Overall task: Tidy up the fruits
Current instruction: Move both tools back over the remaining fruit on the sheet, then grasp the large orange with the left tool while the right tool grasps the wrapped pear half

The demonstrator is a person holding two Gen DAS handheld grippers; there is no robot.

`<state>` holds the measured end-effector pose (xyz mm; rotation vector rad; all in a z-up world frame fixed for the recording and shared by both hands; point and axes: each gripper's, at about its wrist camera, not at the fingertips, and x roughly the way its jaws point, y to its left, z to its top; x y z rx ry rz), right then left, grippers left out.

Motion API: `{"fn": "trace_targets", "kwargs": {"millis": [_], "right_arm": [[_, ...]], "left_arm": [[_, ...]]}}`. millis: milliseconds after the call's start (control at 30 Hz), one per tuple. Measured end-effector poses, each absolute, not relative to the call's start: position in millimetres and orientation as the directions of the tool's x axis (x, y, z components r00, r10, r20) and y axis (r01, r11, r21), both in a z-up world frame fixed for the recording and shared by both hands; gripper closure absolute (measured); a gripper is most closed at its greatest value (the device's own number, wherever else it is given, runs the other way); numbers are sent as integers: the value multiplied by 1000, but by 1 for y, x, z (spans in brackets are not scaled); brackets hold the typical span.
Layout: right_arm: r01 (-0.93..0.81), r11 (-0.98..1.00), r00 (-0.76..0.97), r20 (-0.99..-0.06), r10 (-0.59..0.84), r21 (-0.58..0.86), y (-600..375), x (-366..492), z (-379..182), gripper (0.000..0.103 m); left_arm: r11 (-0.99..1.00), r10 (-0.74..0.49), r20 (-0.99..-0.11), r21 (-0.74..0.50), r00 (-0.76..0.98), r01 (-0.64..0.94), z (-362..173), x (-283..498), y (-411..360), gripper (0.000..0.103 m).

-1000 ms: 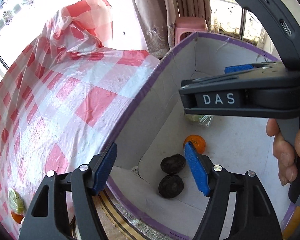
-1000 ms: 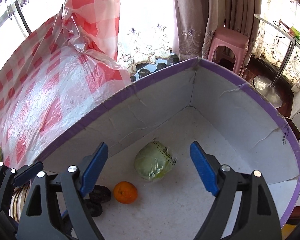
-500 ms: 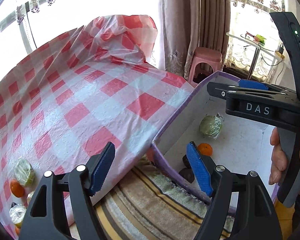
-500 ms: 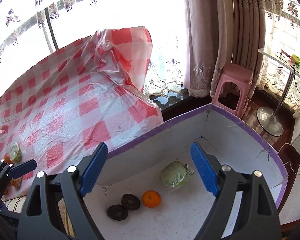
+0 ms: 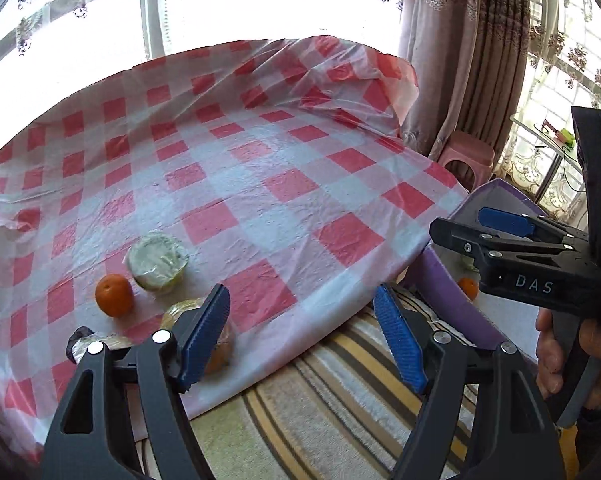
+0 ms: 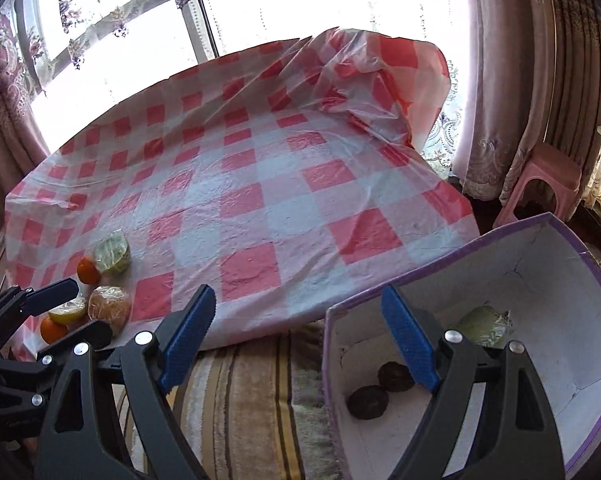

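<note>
On the red-and-white checked tablecloth (image 5: 284, 184), near its front left, lie an orange (image 5: 114, 294), a wrapped green fruit (image 5: 156, 260) and a wrapped yellowish fruit (image 5: 182, 308) half hidden by my left finger. My left gripper (image 5: 300, 312) is open and empty above the cloth's front edge. To the right stands the purple-rimmed white box (image 6: 540, 248), which holds two dark fruits (image 6: 368, 400), a wrapped green fruit (image 6: 484, 320) and an orange (image 5: 468, 286). My right gripper (image 6: 298, 304) is open and empty between the table and the box's left wall.
A striped rug (image 6: 240, 400) lies beneath the table edge and the box. A pink stool (image 6: 548, 184) and curtains stand behind the box, and a bright window runs along the far side. The cloth bunches up at the back right corner (image 6: 380, 72).
Both grippers rose out of the box and swung left toward the table. The fruits on the cloth came into the left wrist view. Both stayed open and empty.
</note>
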<state>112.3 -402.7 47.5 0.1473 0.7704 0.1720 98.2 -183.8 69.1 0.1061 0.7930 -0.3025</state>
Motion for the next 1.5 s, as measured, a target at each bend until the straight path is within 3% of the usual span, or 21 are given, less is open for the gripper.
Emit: {"fn": "trace_targets", "kwargs": {"millis": [567, 1033, 1367, 1500], "right_arm": [[-299, 935, 607, -718, 340, 191, -296, 106, 33, 18], [-408, 900, 555, -742, 377, 153, -237, 113, 27, 16], [-465, 876, 540, -743, 395, 128, -207, 115, 28, 15], [-496, 857, 521, -742, 423, 140, -195, 114, 31, 15]], "left_arm": [[995, -94, -713, -79, 695, 54, 58, 56, -47, 30], [993, -105, -754, -115, 648, 27, 32, 59, -13, 33], [985, -166, -783, -161, 599, 62, 17, 74, -11, 46], [981, -187, -790, -181, 584, 69, 12, 78, -9, 57]]}}
